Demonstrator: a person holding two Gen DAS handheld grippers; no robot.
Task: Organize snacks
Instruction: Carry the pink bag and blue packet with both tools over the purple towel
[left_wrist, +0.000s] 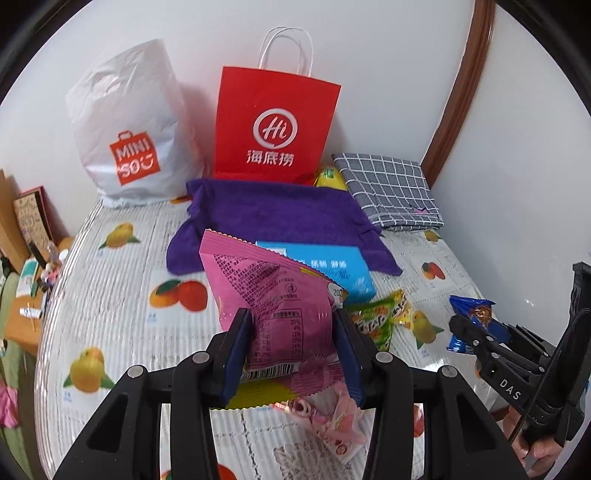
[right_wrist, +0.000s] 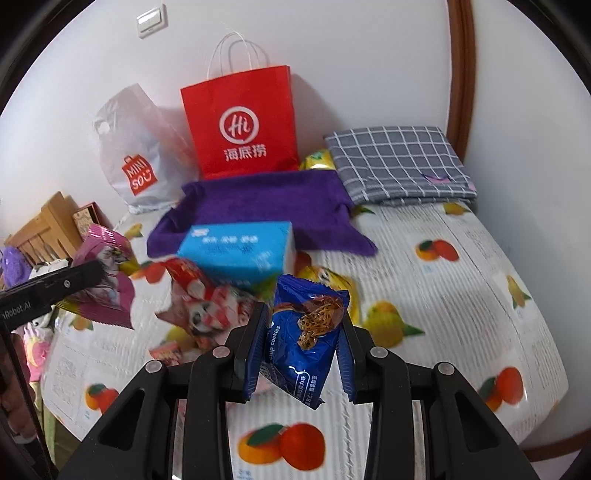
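Left claw: your left gripper (left_wrist: 293, 347) pinches a pink snack packet (left_wrist: 269, 295) by its lower part, both blue pads pressed against its sides; the packet stands up between them, clear of the table.
Right claw: your right gripper (right_wrist: 304, 352) is clamped on a blue cookie packet (right_wrist: 306, 332), which hangs tilted between the pads, off the table.
Table: a fruit-print cloth (right_wrist: 461, 295) covers it.
Loose snacks: a green and yellow packet (left_wrist: 380, 317) lies just right of your left claw; a red and white packet (right_wrist: 207, 306) lies left of your right claw.
Blue box (right_wrist: 240, 251): it rests at the front edge of the purple towel (right_wrist: 266, 199).
Bags: a red paper bag (left_wrist: 275, 125) stands upright against the wall behind the towel, with a white plastic bag (left_wrist: 129, 129) to its left.
Checked cloth (right_wrist: 399, 166): folded, at the back right corner, beside a yellow packet (right_wrist: 317, 158).
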